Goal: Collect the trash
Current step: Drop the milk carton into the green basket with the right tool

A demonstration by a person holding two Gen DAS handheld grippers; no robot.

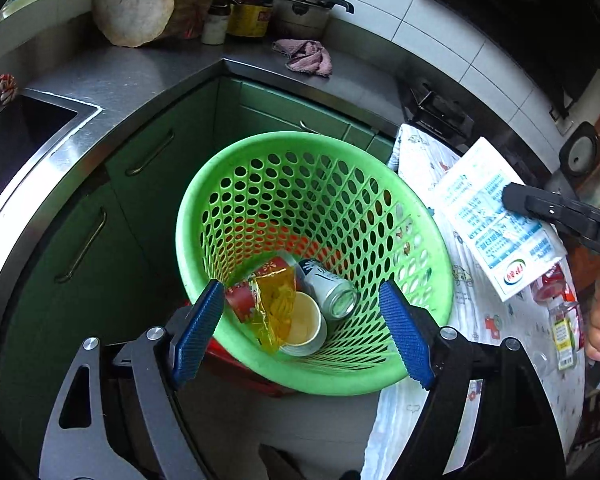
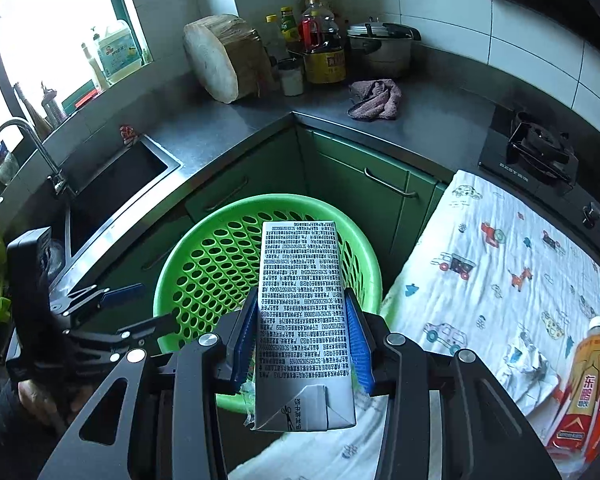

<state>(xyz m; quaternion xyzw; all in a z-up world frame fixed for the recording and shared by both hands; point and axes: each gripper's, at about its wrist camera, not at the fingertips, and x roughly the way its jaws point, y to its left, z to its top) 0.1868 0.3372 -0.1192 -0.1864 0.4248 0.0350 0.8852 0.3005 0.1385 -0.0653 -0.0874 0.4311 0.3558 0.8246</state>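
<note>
A green perforated bin (image 1: 284,184) stands on the floor by the cabinets; it also shows in the right wrist view (image 2: 212,256). Inside lie a can (image 1: 330,290), a paper cup (image 1: 302,326) and a yellow-red wrapper (image 1: 270,298). My left gripper (image 1: 302,330) is open and empty above the bin's near rim. My right gripper (image 2: 302,338) is shut on a white milk carton (image 2: 302,312) and holds it over the bin's near edge; the carton (image 1: 496,220) shows at the right in the left wrist view.
A patterned cloth (image 2: 500,272) covers a surface right of the bin, with an orange drink bottle (image 2: 580,384), crumpled paper (image 2: 528,360) and red wrappers on it. A sink (image 2: 112,188), stove (image 2: 540,152), rag (image 2: 376,100) and bottles sit on the counter.
</note>
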